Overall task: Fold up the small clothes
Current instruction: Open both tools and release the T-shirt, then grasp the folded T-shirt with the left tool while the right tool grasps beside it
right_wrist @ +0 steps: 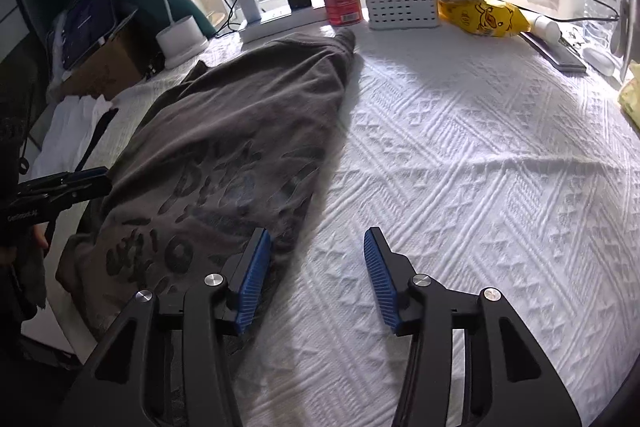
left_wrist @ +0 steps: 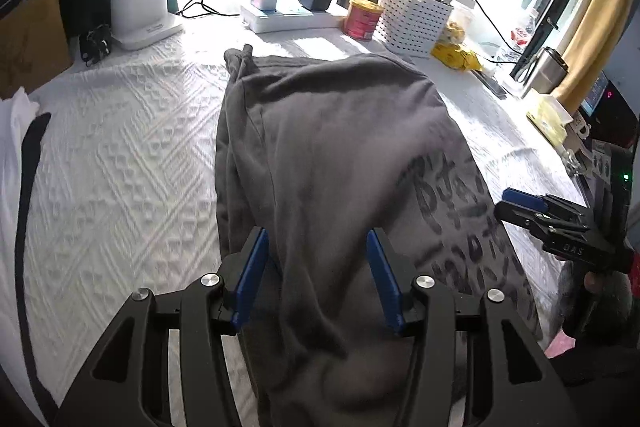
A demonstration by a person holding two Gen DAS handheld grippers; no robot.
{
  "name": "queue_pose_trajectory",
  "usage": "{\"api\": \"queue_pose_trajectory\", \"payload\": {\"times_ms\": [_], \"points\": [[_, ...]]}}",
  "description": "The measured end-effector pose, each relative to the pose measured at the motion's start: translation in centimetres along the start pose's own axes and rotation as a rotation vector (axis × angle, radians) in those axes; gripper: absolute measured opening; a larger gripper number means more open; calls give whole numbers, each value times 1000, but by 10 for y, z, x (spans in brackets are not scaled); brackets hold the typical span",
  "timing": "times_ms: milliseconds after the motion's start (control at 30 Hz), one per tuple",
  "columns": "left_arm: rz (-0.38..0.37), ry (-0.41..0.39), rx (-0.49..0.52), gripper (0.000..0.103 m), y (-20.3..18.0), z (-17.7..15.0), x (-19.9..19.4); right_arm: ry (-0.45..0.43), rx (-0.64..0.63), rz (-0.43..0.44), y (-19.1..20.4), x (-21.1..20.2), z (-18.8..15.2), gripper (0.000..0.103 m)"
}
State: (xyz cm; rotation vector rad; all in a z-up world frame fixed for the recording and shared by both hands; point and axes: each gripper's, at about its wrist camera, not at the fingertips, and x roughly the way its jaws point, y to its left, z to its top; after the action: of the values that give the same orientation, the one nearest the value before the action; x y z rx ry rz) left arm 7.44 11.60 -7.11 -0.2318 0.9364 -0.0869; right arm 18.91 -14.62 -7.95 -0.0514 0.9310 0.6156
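Observation:
A dark grey garment (left_wrist: 328,131) with dark printed lettering lies folded lengthwise on the white textured bedspread (left_wrist: 132,155). My left gripper (left_wrist: 316,233) stands open over its near end; the grey cloth runs between the blue pads (left_wrist: 252,275), which do not press on it. In the right wrist view the same garment (right_wrist: 240,131) lies to the left. My right gripper (right_wrist: 317,231) is open above the bare bedspread (right_wrist: 480,167), its left pad (right_wrist: 254,279) at the garment's right edge. Each gripper shows in the other's view: the right gripper (left_wrist: 532,211) and the left gripper (right_wrist: 80,183).
Along the far edge by the window stand a white lamp base (left_wrist: 140,11), a power strip with chargers (left_wrist: 280,15), a red can (left_wrist: 362,19), a white perforated basket (left_wrist: 412,19) and a yellow bag (right_wrist: 484,19). A white garment (right_wrist: 76,131) and a cardboard box (left_wrist: 28,35) lie left.

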Motion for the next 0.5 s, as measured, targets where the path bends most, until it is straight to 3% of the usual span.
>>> {"api": "queue_pose_trajectory", "payload": {"times_ms": [500], "points": [[-16, -14, -45, 51, 12, 41, 29, -41, 21, -10, -33, 10, 40, 52]]}}
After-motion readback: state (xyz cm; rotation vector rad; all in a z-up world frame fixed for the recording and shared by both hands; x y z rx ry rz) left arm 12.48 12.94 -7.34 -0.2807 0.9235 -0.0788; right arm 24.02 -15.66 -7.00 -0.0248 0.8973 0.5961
